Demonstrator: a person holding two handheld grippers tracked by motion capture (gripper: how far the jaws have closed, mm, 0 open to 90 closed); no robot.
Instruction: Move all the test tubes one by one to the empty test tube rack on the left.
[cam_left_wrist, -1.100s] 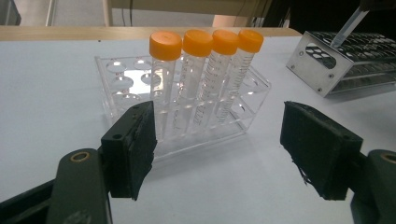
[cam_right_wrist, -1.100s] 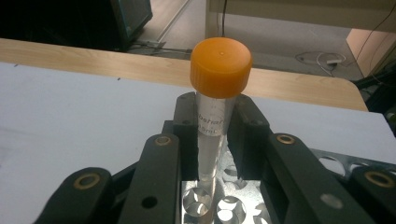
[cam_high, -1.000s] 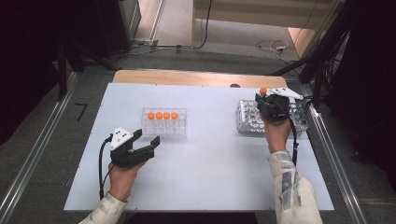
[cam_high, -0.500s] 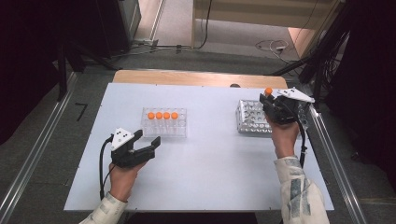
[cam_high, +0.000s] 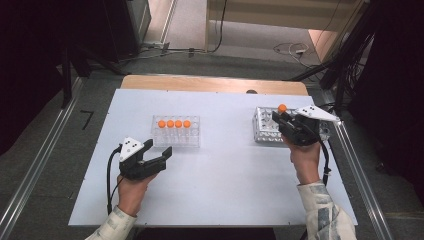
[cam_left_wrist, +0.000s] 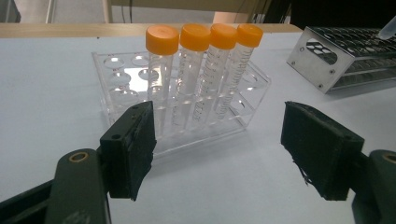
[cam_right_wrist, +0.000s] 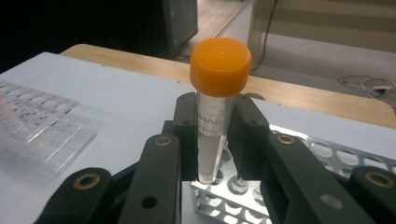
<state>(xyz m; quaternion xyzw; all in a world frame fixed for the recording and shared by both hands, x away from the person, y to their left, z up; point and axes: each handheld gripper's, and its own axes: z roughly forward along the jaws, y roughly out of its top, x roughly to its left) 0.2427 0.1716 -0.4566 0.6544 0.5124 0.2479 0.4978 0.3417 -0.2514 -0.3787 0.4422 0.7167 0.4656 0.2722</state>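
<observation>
My right gripper (cam_right_wrist: 215, 126) is shut on a clear tube with an orange cap (cam_right_wrist: 219, 65), held upright just above the metal rack (cam_right_wrist: 322, 154). From above, that tube's cap (cam_high: 282, 108) shows over the metal rack (cam_high: 262, 131) at the table's right, with the right gripper (cam_high: 286, 121) around it. A clear plastic rack (cam_high: 176, 140) left of centre holds several orange-capped tubes (cam_high: 174, 123) in its back row. My left gripper (cam_high: 159, 151) stands open just in front of it, nothing between its jaws. Close up, the tubes (cam_left_wrist: 205, 37) stand in the clear rack (cam_left_wrist: 112, 65) beyond the left gripper (cam_left_wrist: 217, 147).
The white table top (cam_high: 225, 175) has free room in the middle and front. A wooden strip (cam_high: 210, 84) runs along the far edge. Metal rails (cam_high: 360, 165) flank the table; cables (cam_high: 290, 49) lie on the floor behind.
My right gripper has drawn the orange-capped tube up out of the metal rack and shifted slightly right. The left gripper has stayed put, open.
</observation>
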